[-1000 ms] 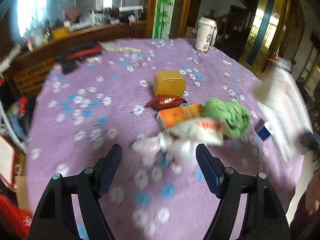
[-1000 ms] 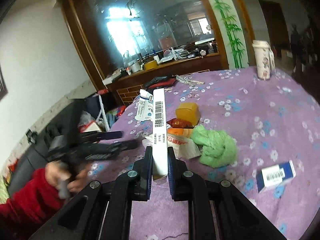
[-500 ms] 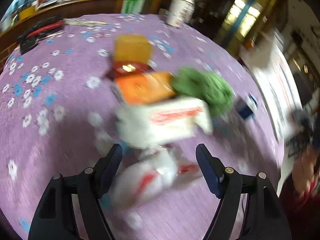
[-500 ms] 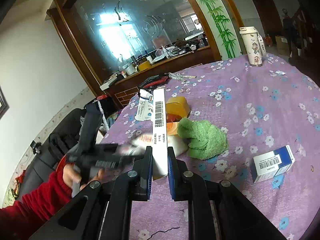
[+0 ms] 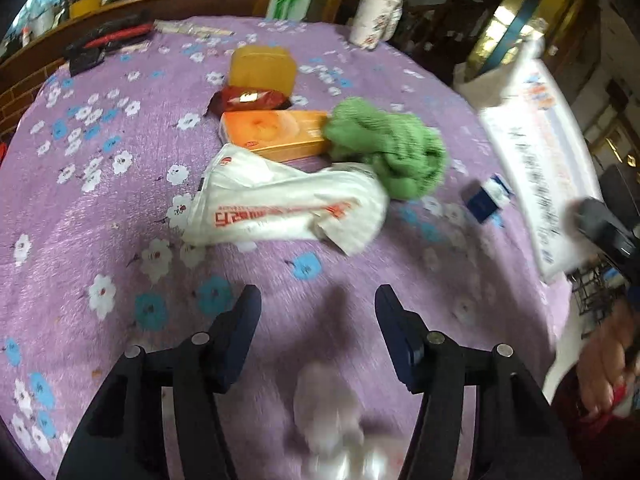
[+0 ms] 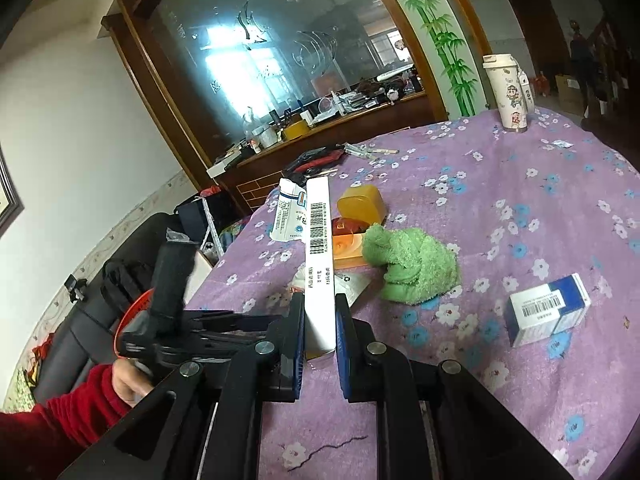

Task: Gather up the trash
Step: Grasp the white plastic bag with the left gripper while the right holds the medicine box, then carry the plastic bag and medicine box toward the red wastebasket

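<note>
While left gripper (image 5: 318,320) jaws narrow on nothing, right gripper (image 6: 319,328) clamps long white barcoded box (image 6: 319,264).

Left gripper (image 5: 318,320) angled down above the purple tablecloth (image 5: 100,208), jaws just closing, pads touching nothing. Right gripper (image 6: 320,322) clamped on a long white box (image 6: 319,256).

Two hand-held grippers (image 5: 318,312) (image 6: 319,322); one green cloth (image 6: 412,266); one cup (image 6: 505,92); one plastic bag (image 5: 280,204).

A patterned tumbler (image 6: 507,92) stands on the purple flowered tablecloth (image 6: 540,208)
</note>
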The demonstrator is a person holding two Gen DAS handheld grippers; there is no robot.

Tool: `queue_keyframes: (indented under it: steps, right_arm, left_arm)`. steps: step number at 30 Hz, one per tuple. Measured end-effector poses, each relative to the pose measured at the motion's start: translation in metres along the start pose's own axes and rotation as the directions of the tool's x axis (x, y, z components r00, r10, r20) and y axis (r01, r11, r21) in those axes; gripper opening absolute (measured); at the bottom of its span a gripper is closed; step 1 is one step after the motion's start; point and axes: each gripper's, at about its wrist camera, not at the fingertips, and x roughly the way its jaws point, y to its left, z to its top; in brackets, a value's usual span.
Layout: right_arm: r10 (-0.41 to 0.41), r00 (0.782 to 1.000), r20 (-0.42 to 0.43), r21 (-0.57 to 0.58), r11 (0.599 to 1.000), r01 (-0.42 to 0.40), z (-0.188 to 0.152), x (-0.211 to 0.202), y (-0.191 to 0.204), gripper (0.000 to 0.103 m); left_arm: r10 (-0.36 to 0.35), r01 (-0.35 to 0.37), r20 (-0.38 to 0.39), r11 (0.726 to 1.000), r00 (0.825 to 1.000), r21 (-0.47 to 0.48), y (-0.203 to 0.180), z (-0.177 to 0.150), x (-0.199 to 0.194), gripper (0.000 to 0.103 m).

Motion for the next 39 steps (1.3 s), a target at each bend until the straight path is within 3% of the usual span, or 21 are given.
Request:
queue_keyframes:
  steps: [3, 5, 8, 10, 12, 15, 16, 19, 30, 32, 37, 39]
  right_arm:
    - [0.006, 1.0, -0.003, 0.0, 1.0, -0.006, -0.005, -0.002, 0.002, 0.014]
    - [0.007, 1.0, 0.0, 0.0, 1.0, -0.007, -0.007, -0.003, 0.004, 0.014]
    - [0.013, 1.0, 0.008, -0.004, 1.0, -0.013, -0.008, -0.004, 0.007, 0.014]
    - [0.009, 1.0, 0.015, -0.01, 1.0, -0.009, -0.008, -0.006, 0.01, 0.014]
    - [0.003, 1.0, 0.022, -0.021, 1.0, -0.003, -0.009, -0.01, 0.013, 0.014]
    - [-0.006, 0.999, 0.032, -0.035, 0.999, 0.007, -0.011, -0.017, 0.018, 0.014]
    - [-0.007, 0.999, 0.035, -0.038, 0.999, 0.008, -0.011, -0.019, 0.018, 0.014]
    - [-0.01, 0.999, 0.042, -0.04, 0.999, 0.012, -0.015, -0.024, 0.018, 0.014]
    - [-0.012, 1.0, 0.022, -0.048, 0.999, 0.013, -0.023, -0.018, 0.028, 0.014]
    - [-0.019, 1.0, 0.018, -0.061, 0.998, 0.02, -0.024, -0.017, 0.033, 0.014]
    - [-0.046, 0.999, 0.008, -0.083, 0.995, 0.047, -0.028, -0.01, 0.041, 0.014]
    - [-0.046, 0.999, -0.001, -0.08, 0.996, 0.046, -0.03, -0.005, 0.043, 0.014]
  left_arm:
    - [0.016, -0.017, 0.02, 0.999, 1.0, 0.031, -0.006, -0.015, -0.024, 0.072]
    - [0.033, -0.033, 0.042, 0.999, 0.999, -0.004, -0.004, -0.023, -0.037, 0.08]
    - [-0.003, 0.007, 0.038, 0.993, 0.999, -0.114, -0.003, -0.039, -0.048, 0.08]
    - [0.012, -0.007, 0.028, 0.988, 1.0, -0.155, -0.01, -0.049, -0.048, 0.08]
    - [0.027, -0.022, 0.024, 0.987, 0.999, -0.161, -0.021, -0.054, -0.044, 0.08]
    - [0.107, -0.103, 0.02, 0.986, 0.994, -0.132, -0.035, -0.057, -0.031, 0.08]
    - [0.12, -0.118, 0.014, 0.985, 0.993, -0.127, -0.037, -0.057, -0.027, 0.078]
    - [0.116, -0.116, -0.012, 0.986, 0.993, -0.123, -0.043, -0.056, -0.015, 0.053]
    - [0.117, -0.116, 0.003, 0.988, 0.993, -0.098, -0.042, -0.066, -0.008, 0.052]
    - [0.124, -0.121, 0.02, 0.987, 0.992, -0.105, -0.039, -0.068, -0.011, 0.046]
    - [0.144, -0.132, 0.086, 0.984, 0.986, -0.123, -0.03, -0.068, -0.031, 0.045]
    - [0.178, -0.159, 0.133, 0.977, 0.975, -0.139, -0.024, -0.068, -0.045, 0.045]
